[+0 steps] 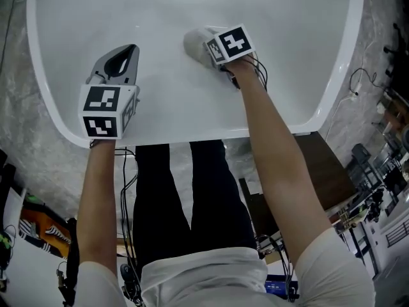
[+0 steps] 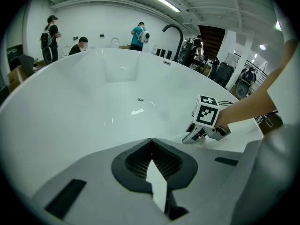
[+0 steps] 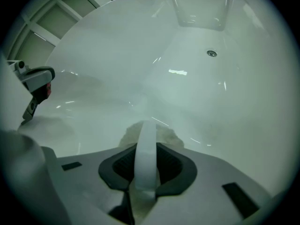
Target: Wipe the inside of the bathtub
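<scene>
Right claw first: in the head view it is down on the floor of the bathtub, clamped on a white cloth that bunches out ahead of it. The left claw sits well apart on the person's other side, low over the near end of the tub, tips together, carrying nothing. Count here: two claws, one cloth, one tub.

Over to the left gripper view. The jaws meet at a point with nothing between them. Beyond them is bare white tub wall and a single drain on the floor. The right claw shows off to the side, nose down on the tub bottom. One dark curved faucet rises behind the far rim, and a few people stand in the background.

Right gripper view now. The jaws are closed on a band of the cloth, and the rest puffs out in front, pressed against the tub floor. The one drain lies further up the basin, with plenty of clean-looking white between.

My read is that the wiping stroke is under way at the near end. The next move calls for steady downward pressure while the cloth sweeps across the floor towards the drain and up the walls. The free claw should stay out of the path.
</scene>
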